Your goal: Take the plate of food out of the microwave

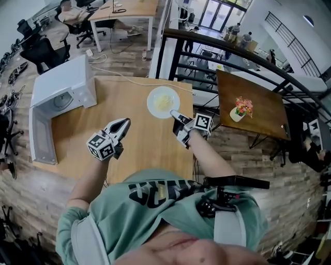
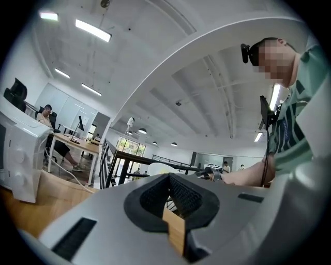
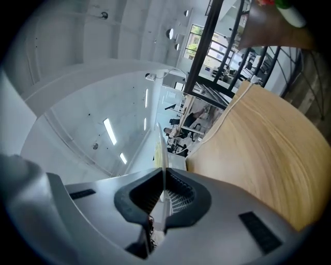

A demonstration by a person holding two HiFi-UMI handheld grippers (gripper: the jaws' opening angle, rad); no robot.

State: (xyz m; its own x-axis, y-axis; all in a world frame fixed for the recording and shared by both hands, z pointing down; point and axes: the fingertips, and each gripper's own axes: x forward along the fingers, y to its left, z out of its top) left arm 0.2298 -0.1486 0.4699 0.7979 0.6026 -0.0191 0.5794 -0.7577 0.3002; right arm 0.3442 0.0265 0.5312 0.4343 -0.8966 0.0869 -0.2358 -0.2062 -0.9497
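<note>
The white plate of food [image 1: 163,101] is over the far part of the wooden table [image 1: 134,160], outside the white microwave [image 1: 64,93], whose door [image 1: 41,137] hangs open at the left. My right gripper [image 1: 176,115] is shut on the plate's near rim. In the right gripper view the thin plate edge [image 3: 159,150] runs between the pads of that gripper [image 3: 163,186]. My left gripper [image 1: 123,125] hovers over the table's middle, left of the plate, shut and holding nothing. The left gripper view shows its jaws [image 2: 168,178] together, with the microwave [image 2: 20,155] at the left.
A black railing [image 1: 222,57] runs past the table's far right corner. Beyond it stands a dark table [image 1: 258,111] with a flower pot [image 1: 240,109]. A person sits at a desk [image 1: 124,10] in the distance, with office chairs [image 1: 39,52] at the far left.
</note>
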